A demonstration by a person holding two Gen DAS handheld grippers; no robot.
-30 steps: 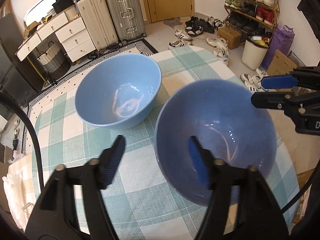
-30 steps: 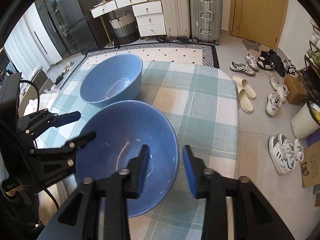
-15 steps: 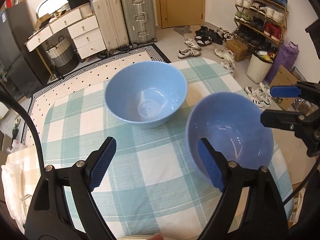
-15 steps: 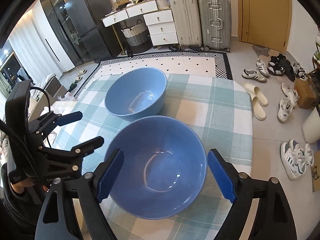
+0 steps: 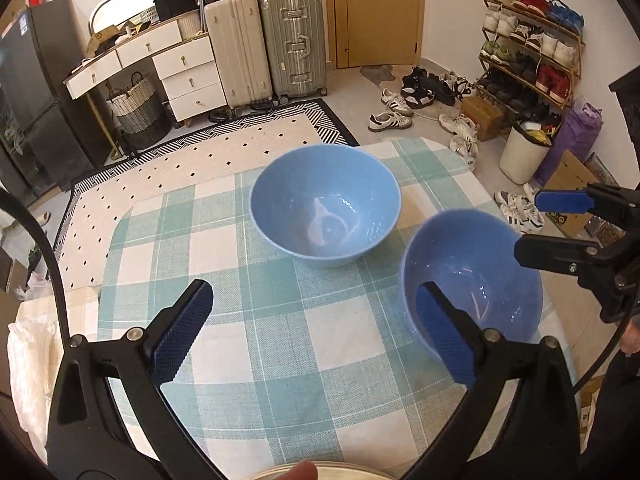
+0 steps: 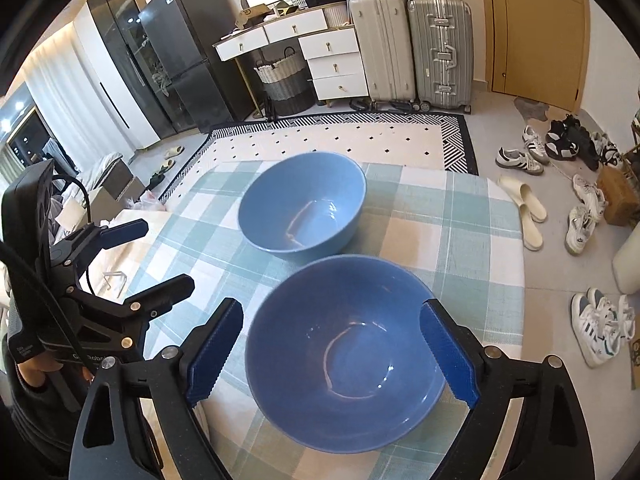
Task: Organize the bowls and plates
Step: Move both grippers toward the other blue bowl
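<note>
Checked in teal and white, the tablecloth (image 5: 280, 344) covers a table in a cluttered room, with suitcases (image 5: 264, 44) and a shoe rack (image 5: 528, 40) behind. From the left wrist view, the left gripper (image 5: 312, 328) hangs spread wide over bare cloth, holding nothing. The far blue bowl (image 5: 326, 204) sits upright near the table's middle; the near blue bowl (image 5: 472, 280) stands to its right, close to the table edge, the two just beside each other but apart. The right gripper (image 5: 560, 224) shows at the right edge, its fingers parted above the near bowl's rim. A pale plate rim (image 5: 352, 474) peeks in at the bottom.

From the right wrist view, the right gripper (image 6: 332, 348) is released, its blue pads (image 6: 448, 354) flanking the near blue bowl (image 6: 344, 352) without clearly touching it. The far blue bowl (image 6: 304, 204) lies just beyond, and the left gripper (image 6: 148, 256) hovers at the left, open.

Both bowls seem set down side by side, unstacked. Nesting one inside the other looks the likely next step: it calls for pinching one rim, lifting clear, and lowering it centred.
</note>
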